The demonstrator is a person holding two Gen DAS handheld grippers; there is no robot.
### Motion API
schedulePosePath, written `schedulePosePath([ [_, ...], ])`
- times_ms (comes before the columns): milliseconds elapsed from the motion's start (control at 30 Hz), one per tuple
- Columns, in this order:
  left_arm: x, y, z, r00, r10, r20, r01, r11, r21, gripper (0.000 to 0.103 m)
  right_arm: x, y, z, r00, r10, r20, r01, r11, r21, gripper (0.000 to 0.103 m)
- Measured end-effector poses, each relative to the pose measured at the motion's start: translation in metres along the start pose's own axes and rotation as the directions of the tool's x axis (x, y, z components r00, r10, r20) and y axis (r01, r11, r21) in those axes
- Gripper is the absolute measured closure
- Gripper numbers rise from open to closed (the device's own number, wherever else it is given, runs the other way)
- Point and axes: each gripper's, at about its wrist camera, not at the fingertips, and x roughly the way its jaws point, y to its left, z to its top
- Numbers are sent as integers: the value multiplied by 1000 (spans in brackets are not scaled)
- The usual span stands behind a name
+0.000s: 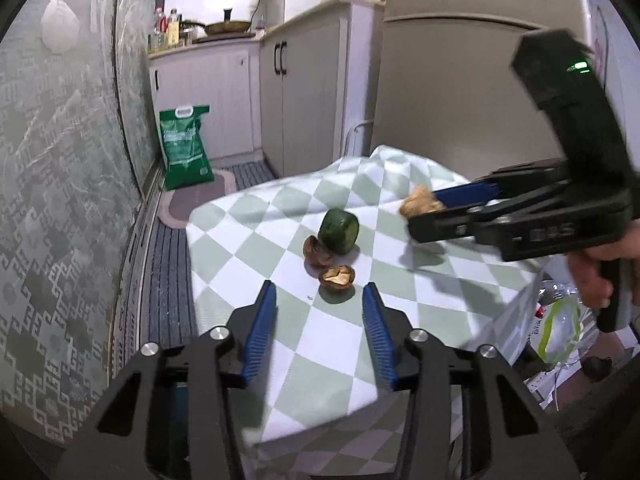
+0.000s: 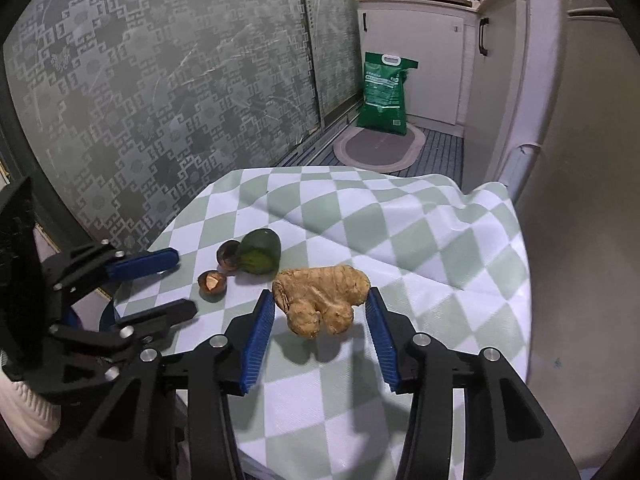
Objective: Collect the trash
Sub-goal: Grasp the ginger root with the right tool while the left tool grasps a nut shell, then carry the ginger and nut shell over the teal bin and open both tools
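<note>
A piece of ginger root sits between the blue pads of my right gripper, touching both and lifted a little above the checked cloth, with its shadow below. In the left wrist view the right gripper holds the ginger at the right. My left gripper is open and empty, just in front of a brown shell half. Behind it lie a second shell half and a dark green fruit piece. The left gripper shows open in the right wrist view.
The green and white checked cloth covers a small table with edges close on all sides. A plastic bag with bottles hangs at the right below the table. A green sack and a mat lie on the floor beyond. A patterned glass door runs along the left.
</note>
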Motion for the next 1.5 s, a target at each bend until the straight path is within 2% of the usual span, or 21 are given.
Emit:
schedulePosePath([
  [200,11,-2,5,1000,1,-23,-1,1000,-11,74,-9,-1,-5,1000,2,5,-2,1000,-9,55],
  [433,18,-10,8,999,20,-37,-20,1000,-2,83,-18,-2,-8,1000,4,15,-4,1000,-11,55],
  [600,15,-11,9,1000,20,-22,-20,1000,-23,83,-19,0,-8,1000,4,16,-4,1000,-13,55],
  [833,-9,3,6,999,15,42,-12,997,-73,83,-19,10,-3,1000,9,18,-9,1000,-22,55],
  [1267,-47,50,-4,991,93,100,-76,984,-162,83,-10,44,10,999,34,16,-33,998,-56,55],
  [1500,-59,74,-11,987,127,103,-105,975,-197,83,-1,67,22,998,57,14,-56,996,-76,55],
])
